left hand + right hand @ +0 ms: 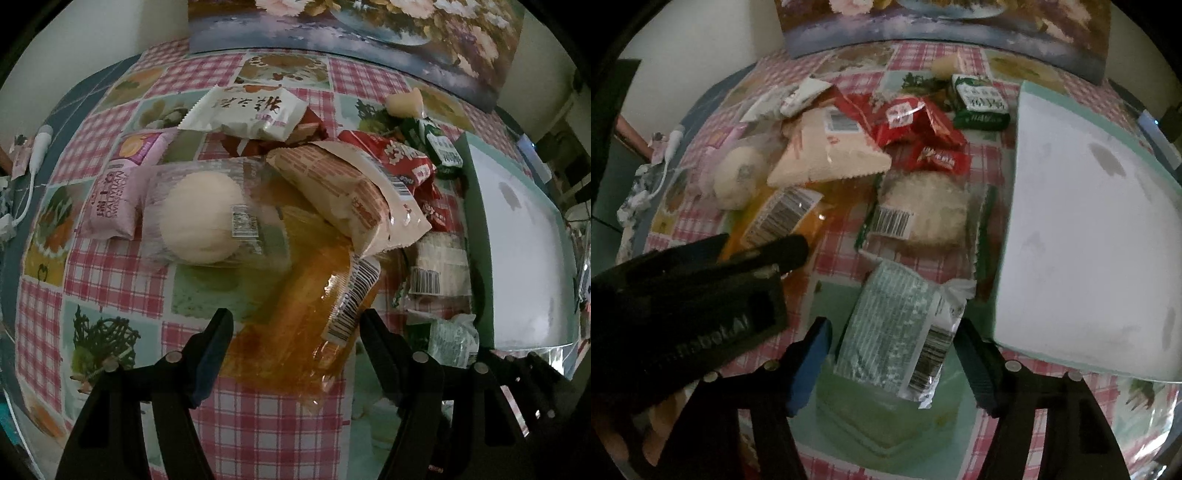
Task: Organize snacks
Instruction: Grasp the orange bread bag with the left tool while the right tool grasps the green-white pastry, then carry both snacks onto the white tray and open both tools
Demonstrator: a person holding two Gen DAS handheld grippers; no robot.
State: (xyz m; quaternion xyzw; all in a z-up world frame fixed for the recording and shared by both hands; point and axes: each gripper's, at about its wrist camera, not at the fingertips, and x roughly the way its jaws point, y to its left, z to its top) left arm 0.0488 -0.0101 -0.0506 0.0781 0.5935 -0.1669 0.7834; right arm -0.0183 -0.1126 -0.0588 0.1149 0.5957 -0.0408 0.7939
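A heap of wrapped snacks lies on a pink checked tablecloth. My left gripper points down over a long orange see-through packet, and both fingers touch its sides, shut on it. The same packet shows in the right wrist view under the left gripper's fingers. My right gripper is open around a green-and-white packet lying on the cloth, with a gap at its left pad. A white bin lid or tray with a green rim lies just to the right.
Near the orange packet are a round white bun in clear wrap, a beige packet, a pink packet, red packets, a dark green packet and a flaky cake. A flower painting stands behind. A white cable lies left.
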